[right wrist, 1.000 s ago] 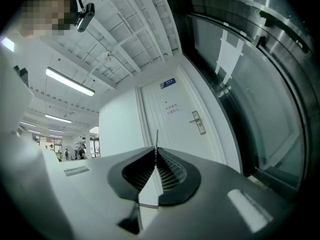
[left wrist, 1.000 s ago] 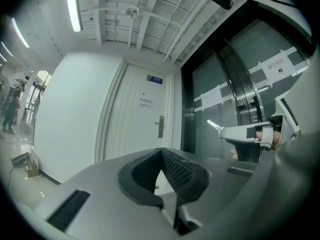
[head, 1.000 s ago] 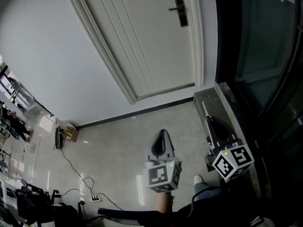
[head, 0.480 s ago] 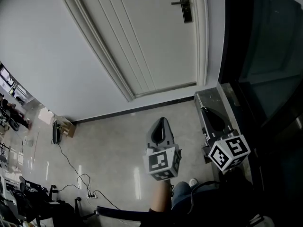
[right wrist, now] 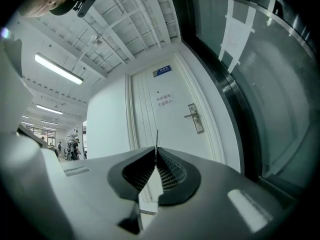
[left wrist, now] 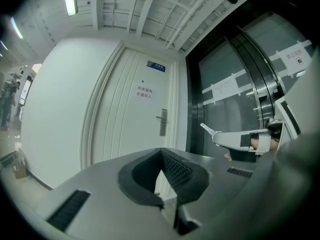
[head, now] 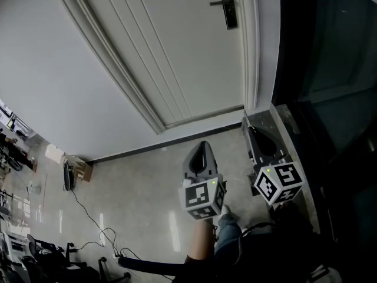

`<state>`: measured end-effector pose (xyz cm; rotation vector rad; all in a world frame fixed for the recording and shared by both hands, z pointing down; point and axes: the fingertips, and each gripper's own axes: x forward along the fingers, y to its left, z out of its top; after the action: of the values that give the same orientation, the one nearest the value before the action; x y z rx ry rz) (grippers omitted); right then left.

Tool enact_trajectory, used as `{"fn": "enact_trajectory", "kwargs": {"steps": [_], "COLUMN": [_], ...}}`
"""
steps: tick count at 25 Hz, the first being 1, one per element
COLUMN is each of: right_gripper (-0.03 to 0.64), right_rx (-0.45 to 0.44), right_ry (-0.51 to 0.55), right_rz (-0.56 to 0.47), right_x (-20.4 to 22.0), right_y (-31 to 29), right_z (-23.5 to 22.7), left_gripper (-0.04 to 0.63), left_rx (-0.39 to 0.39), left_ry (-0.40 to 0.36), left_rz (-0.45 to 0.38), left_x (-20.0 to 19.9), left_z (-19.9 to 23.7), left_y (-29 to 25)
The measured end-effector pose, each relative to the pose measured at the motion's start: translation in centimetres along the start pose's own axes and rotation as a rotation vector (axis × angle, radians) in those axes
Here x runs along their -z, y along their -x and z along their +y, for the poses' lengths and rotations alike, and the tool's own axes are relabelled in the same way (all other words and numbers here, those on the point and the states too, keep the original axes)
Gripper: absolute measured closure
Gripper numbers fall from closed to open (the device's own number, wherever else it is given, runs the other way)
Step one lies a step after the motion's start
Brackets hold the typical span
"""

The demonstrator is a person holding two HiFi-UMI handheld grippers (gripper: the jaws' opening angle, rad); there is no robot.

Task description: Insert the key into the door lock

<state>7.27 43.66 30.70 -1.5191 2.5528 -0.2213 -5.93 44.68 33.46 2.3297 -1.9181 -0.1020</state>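
Observation:
A white door (head: 177, 46) stands ahead, with its dark handle-and-lock plate (head: 227, 5) near the right frame. My right gripper (head: 251, 130) is shut on a thin metal key (right wrist: 157, 138) that sticks out edge-on past its tips, well short of the lock plate (right wrist: 195, 117). The left gripper view shows the key (left wrist: 206, 128) pointing left out of the right gripper (left wrist: 240, 139). My left gripper (head: 203, 145) is shut with nothing in it, held beside the right one. Its tips (left wrist: 162, 152) face the lock plate (left wrist: 162, 122).
A dark glass wall (head: 330, 69) and its base ledge (head: 288, 128) run along the right. A paper notice (left wrist: 145, 92) hangs on the door. On the floor at the left lie a cardboard box (head: 80, 170) and cables (head: 88, 217). My shoe (head: 226, 214) shows below.
The door and lock have drawn nearer and shifted up in the head view. Both grippers moved forward toward the door, and a foot has stepped forward.

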Motion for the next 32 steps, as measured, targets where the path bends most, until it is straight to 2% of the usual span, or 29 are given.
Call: {"fn": "enact_trajectory", "kwargs": {"steps": [9,17,26,32], "right_gripper": [0.611,0.611,0.611,0.611], "right_rx": [0.025,0.05,0.057,0.02], "right_ry": [0.014,0.015,0.018,0.014], "right_rz": [-0.035,-0.009,0.007,0.012], "right_x": [-0.7,0.7,1.5,0.6], "right_y": [-11.2,-17.2,-24.0,-31.9], "right_z": [0.4,0.7,-5.0,-10.3], "left_gripper": [0.595,0.595,0.595,0.595], "left_rx": [0.023,0.048,0.058,0.035], "left_ry": [-0.031,0.027,0.037,0.012], "left_rz": [-0.037,-0.021,-0.014,-0.017], "left_x": [-3.2,-2.6,-1.6,-2.4], "left_z": [6.8,11.0,11.2,11.3], "left_y": [-9.3,-14.5,-23.1,-32.5]}}
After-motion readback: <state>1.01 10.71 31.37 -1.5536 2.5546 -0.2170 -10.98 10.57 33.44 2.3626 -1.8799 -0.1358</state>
